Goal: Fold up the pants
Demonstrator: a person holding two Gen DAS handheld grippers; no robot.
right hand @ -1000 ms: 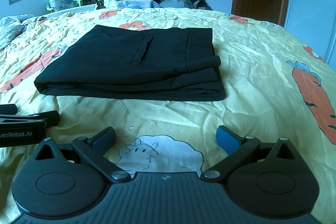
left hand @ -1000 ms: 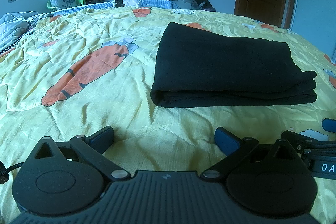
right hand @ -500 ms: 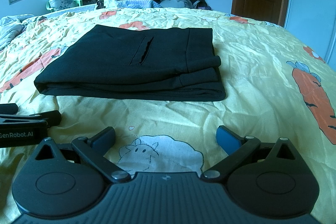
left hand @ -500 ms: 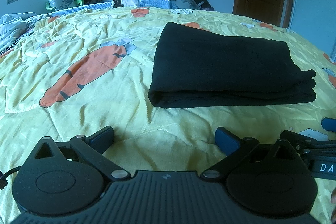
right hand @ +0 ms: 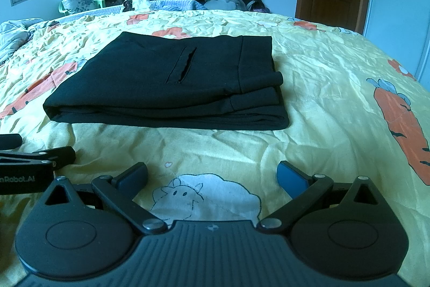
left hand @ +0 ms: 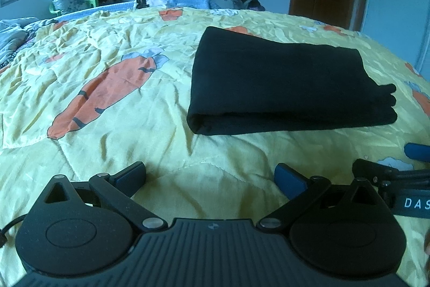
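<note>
Left gripper (left hand: 209,174) sits low over the quilt (left hand: 113,141) with jaws spread wide and nothing between them; the pants (left hand: 282,82) lie ahead and off to its right, well apart from its tips, a dark folded rectangle with its long axis running across the view, rounded fold end at left and stacked loose edges at right; right gripper (right hand: 212,175) is likewise wide and empty, and from it the pants (right hand: 172,82) lie almost straight ahead, only slightly left, so I judge the right one better lined up for any last touch, though neither is near; the fold looks finished to me, and the coming move is probably just a withdrawal or a small tidy of the right-hand edges; the left view shows the closed fold end and the other gripper's blue tip (left hand: 418,152) at its right border; the right view alone shows the pocket slit (right hand: 181,66), the waistband seam and the layered hems
</note>
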